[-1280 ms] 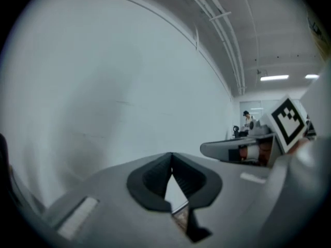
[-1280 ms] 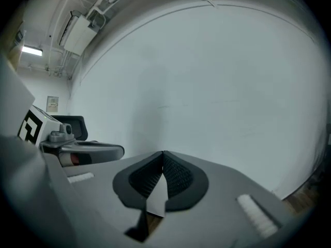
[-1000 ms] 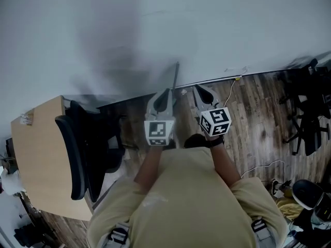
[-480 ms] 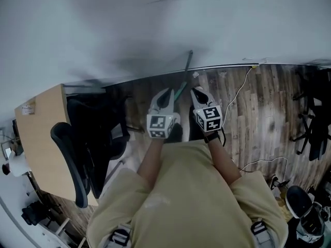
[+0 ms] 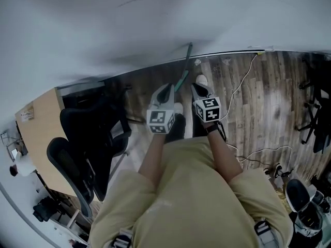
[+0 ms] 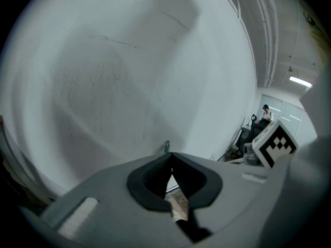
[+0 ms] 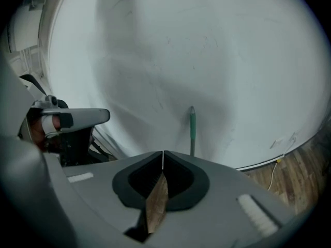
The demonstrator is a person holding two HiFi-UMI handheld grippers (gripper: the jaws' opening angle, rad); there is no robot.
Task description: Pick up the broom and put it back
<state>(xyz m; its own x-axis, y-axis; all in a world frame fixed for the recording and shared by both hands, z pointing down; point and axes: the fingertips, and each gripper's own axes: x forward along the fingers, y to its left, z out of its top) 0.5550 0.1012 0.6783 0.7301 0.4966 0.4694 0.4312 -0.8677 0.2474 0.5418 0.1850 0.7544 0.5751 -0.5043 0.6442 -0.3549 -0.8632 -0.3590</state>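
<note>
The broom (image 5: 184,71) leans against the white wall, its thin handle green toward the upper end. In the head view it stands just beyond and between my two grippers. My left gripper (image 5: 164,93) is to its left and my right gripper (image 5: 199,90) to its right, both apart from it. In the left gripper view only the broom's green tip (image 6: 166,146) peeks above the left gripper (image 6: 171,154), whose jaws meet with nothing between them. In the right gripper view the broom handle (image 7: 192,129) rises a little right of the right gripper (image 7: 163,153), also shut and empty.
A black office chair (image 5: 85,149) and a wooden desk (image 5: 35,133) stand at the left. A white cable (image 5: 239,94) trails over the wood floor (image 5: 269,92) to the right. More dark chairs (image 5: 316,107) are at the far right. A person (image 6: 266,112) stands far off.
Both grippers have sunk toward the floor, keeping side by side. The broom handle now shows closer, between their tips. Both stay shut and empty.
</note>
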